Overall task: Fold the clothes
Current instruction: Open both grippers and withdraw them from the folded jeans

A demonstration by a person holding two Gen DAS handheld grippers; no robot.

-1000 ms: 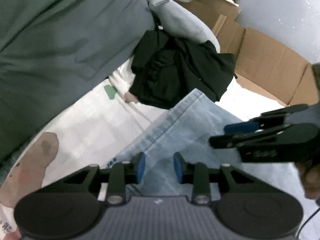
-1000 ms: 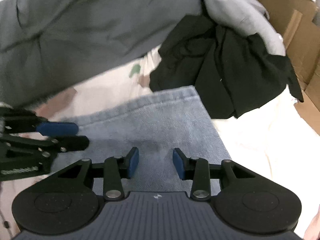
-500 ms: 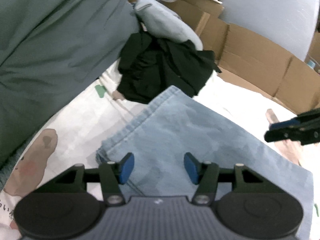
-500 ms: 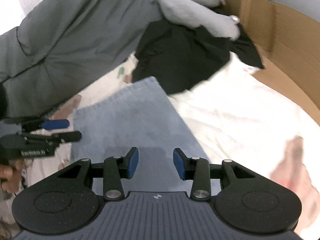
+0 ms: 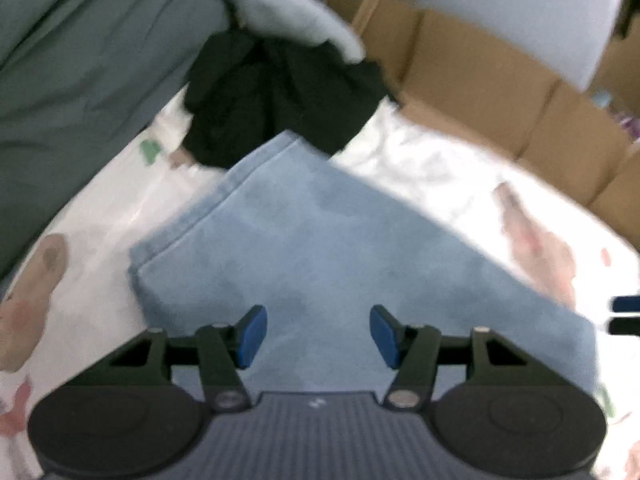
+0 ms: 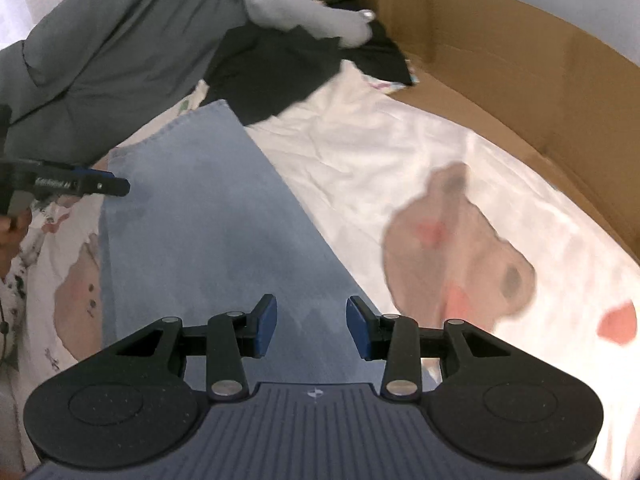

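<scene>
Folded blue denim garment (image 5: 320, 248): flat on the printed white sheet (image 6: 380, 152), its far corner touching the black clothing heap (image 5: 276, 104). Left gripper (image 5: 314, 336): above the denim, jaws just widened, released, empty. Right gripper (image 6: 311, 326): above the denim's other end, released, empty.

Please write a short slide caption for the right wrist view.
Open right gripper above folded blue denim garment on printed bedsheet.

the left tool (image 5: 314, 336) hangs over folded light-blue jeans (image 5: 320, 248) on a white printed bed sheet (image 5: 420, 168), its jaws just opened wide with nothing between them. beyond the jeans lies a crumpled black garment (image 5: 280, 96), with cardboard (image 5: 500, 92) behind it.
</scene>
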